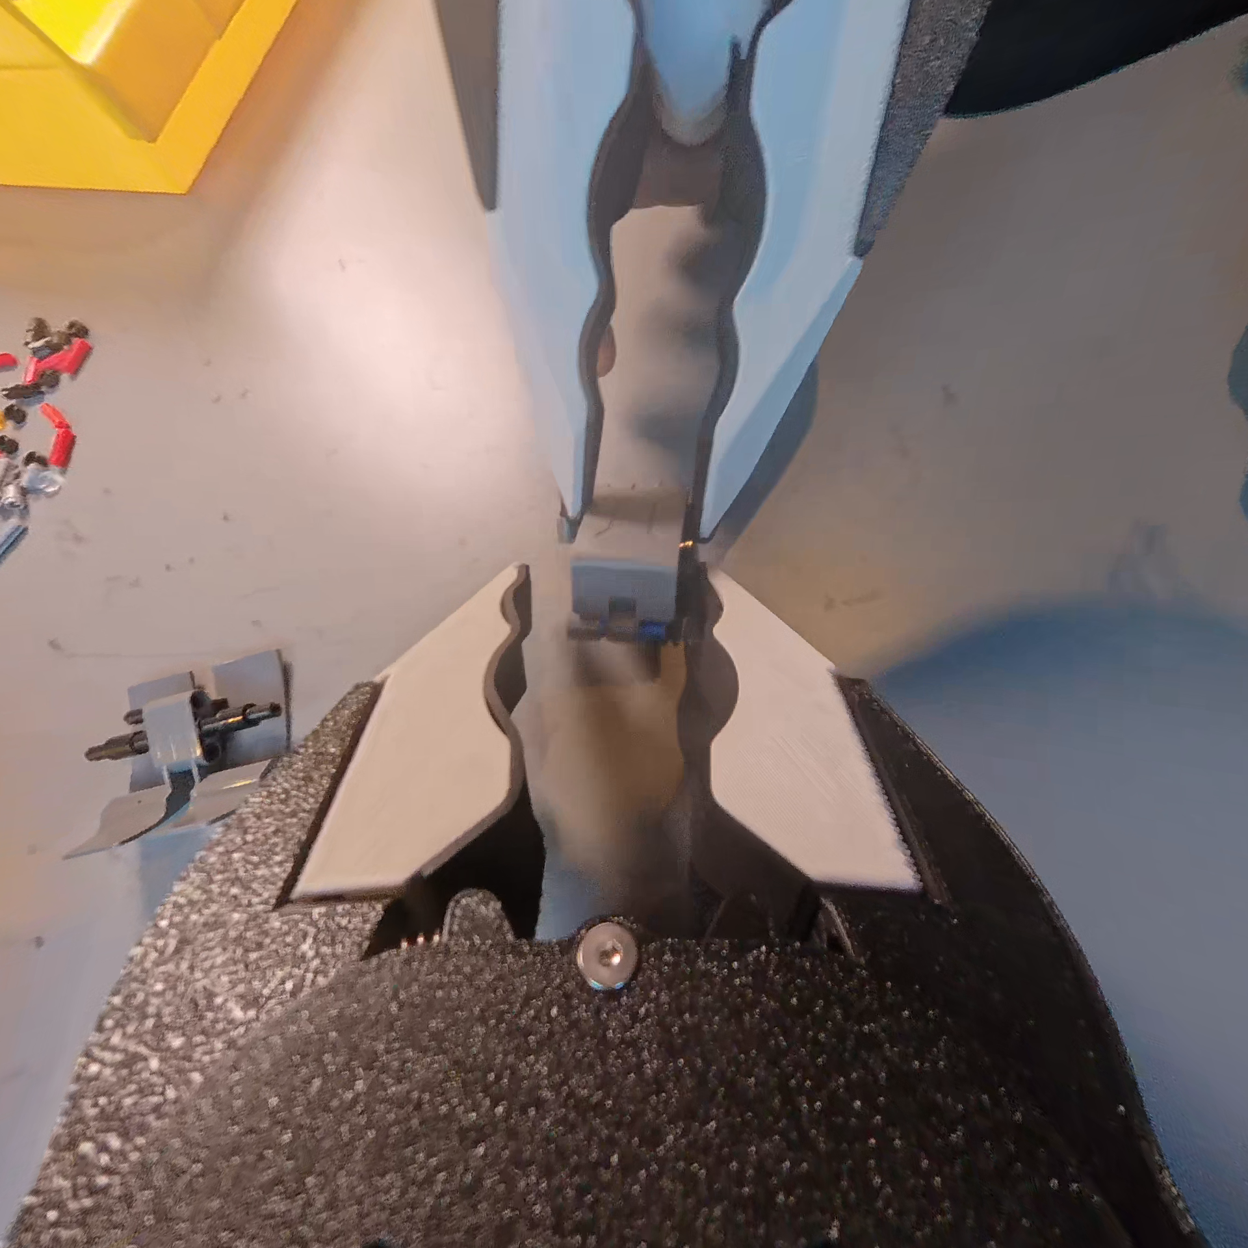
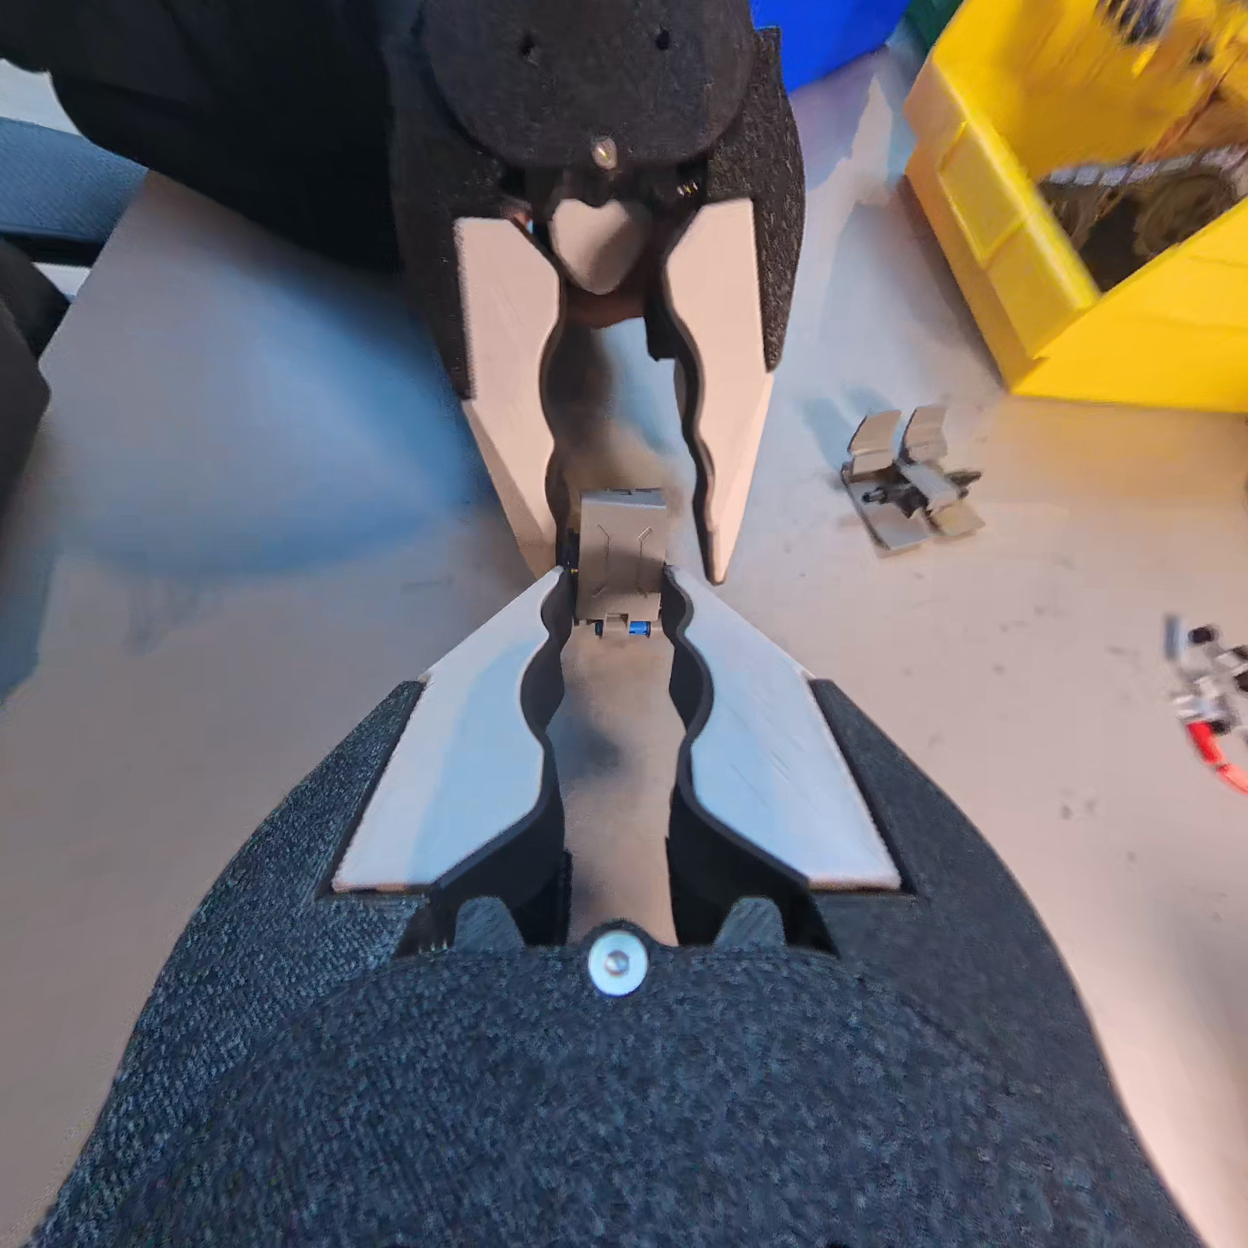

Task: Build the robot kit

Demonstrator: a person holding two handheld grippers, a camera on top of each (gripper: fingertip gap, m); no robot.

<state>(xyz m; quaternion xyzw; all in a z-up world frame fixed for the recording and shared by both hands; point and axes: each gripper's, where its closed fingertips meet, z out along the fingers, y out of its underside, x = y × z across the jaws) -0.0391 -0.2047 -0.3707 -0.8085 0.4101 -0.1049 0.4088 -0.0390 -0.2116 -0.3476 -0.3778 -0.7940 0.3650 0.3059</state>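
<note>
**Two tongs meet on one small grey assembly**

Two pairs of tongs face each other tip to tip over a pale, scuffed bench [image 2: 270,675], with a small grey plastic brick assembly [image 2: 620,554] caught between them. In the right wrist view, the right tongs [image 2: 613,586] are narrowed to a slim gap, and their white fingers with dark wavy inner pads press on either side of the assembly's near end, where a blue pin shows underneath. The left tongs [image 2: 635,554] come in from the far side; they too are nearly closed, and their tips flank the assembly's far end, though the contact on one side is hard to make out.

In the left wrist view, the left tongs [image 1: 611,574] have the same grey assembly [image 1: 621,587] between their tips, blurred, with the right tongs [image 1: 631,523] reaching down from above to meet it.

Away from the grip, a second grey brick assembly with black pins [image 1: 196,729] lies flat on the bench, well apart from the tongs; it also appears in the right wrist view [image 2: 908,479]. A scatter of small red, black and clear brick parts [image 1: 40,405] sits farther off near the picture's edge. An open yellow plastic bin [image 2: 1080,223] stands at the back of the bench, its contents too blurred to tell.
</note>
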